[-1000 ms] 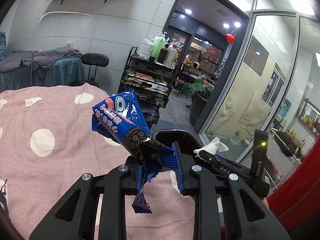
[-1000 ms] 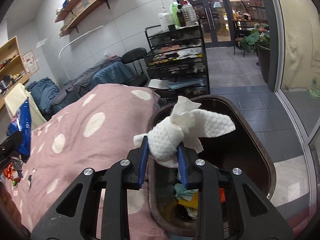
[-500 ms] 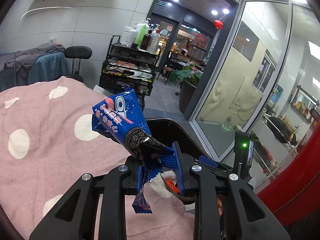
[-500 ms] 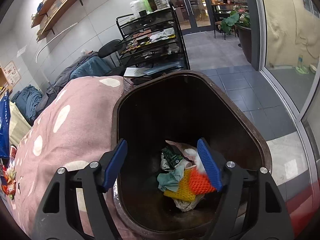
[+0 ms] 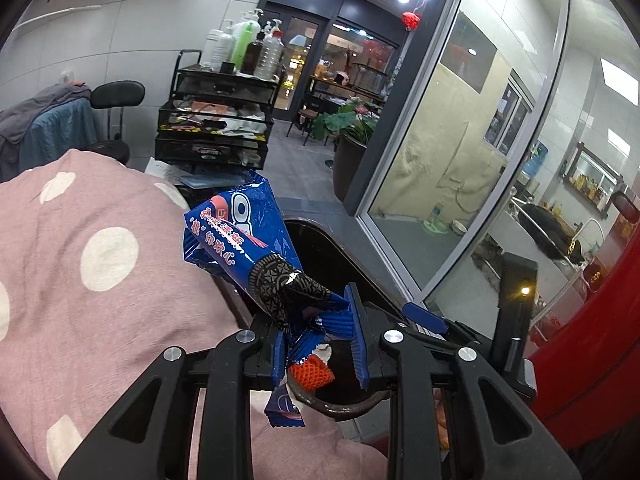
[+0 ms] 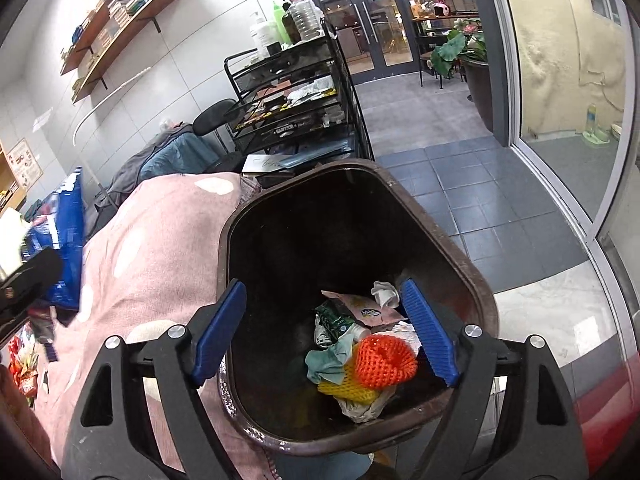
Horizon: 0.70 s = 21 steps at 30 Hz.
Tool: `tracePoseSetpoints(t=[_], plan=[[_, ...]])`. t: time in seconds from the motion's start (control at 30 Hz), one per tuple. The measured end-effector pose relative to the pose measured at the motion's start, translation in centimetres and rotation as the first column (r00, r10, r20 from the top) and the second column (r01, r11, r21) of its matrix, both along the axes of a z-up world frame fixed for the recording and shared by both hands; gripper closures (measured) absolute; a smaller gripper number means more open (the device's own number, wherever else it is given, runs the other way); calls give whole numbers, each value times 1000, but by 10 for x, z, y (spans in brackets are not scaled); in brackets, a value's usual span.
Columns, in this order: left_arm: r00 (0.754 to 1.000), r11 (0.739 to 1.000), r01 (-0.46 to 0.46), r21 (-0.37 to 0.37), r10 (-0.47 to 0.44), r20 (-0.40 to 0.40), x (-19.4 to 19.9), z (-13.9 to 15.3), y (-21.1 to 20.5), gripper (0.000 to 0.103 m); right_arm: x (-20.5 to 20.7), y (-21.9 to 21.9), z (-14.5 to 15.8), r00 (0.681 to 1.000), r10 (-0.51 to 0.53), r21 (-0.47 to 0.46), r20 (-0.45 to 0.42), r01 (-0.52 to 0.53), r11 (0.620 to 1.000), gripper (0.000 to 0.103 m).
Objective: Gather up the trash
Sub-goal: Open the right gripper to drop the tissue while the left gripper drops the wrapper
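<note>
I'm at the drop-off step. My left hand-held gripper [image 5: 318, 334] pinches the tail of the blue cookie wrapper [image 5: 244, 244], its jaws nearly together on it, held just above the near rim of the brown trash bin [image 6: 478, 280]. My right hand-held gripper [image 6: 324, 332] hangs over the bin, jaws spread wide and holding nothing (a white tissue [image 6: 385, 294] lies inside). Next, I judge, the wrapper needs carrying further over the opening before release.
</note>
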<state>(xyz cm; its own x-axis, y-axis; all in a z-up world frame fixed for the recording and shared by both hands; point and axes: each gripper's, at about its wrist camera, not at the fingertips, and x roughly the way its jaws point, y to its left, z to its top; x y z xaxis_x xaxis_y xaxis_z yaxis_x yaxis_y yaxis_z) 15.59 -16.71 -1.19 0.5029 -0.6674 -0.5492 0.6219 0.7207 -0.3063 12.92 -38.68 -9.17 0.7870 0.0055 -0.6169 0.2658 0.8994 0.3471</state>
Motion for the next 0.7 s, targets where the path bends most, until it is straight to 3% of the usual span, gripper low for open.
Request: tracePoseSetpoints(t=[0.4, 0.5, 0.6, 0.7], plan=[[996, 995, 69, 68, -65, -57, 24, -15, -43, 76, -18, -19, 8, 998, -57, 6, 18, 57, 998, 19], [995, 993, 77, 87, -71, -68, 29, -20, -51, 68, -22, -25, 8, 997, -78, 6, 12, 78, 997, 18], [994, 992, 80, 98, -72, -80, 30, -26, -55, 41, -27, -32, 7, 994, -106, 2, 6, 106, 994, 15], [995, 993, 76, 96, -68, -78, 29, -29, -54, 28, -31, -40, 5, 990, -141, 3, -5, 141, 990, 13]])
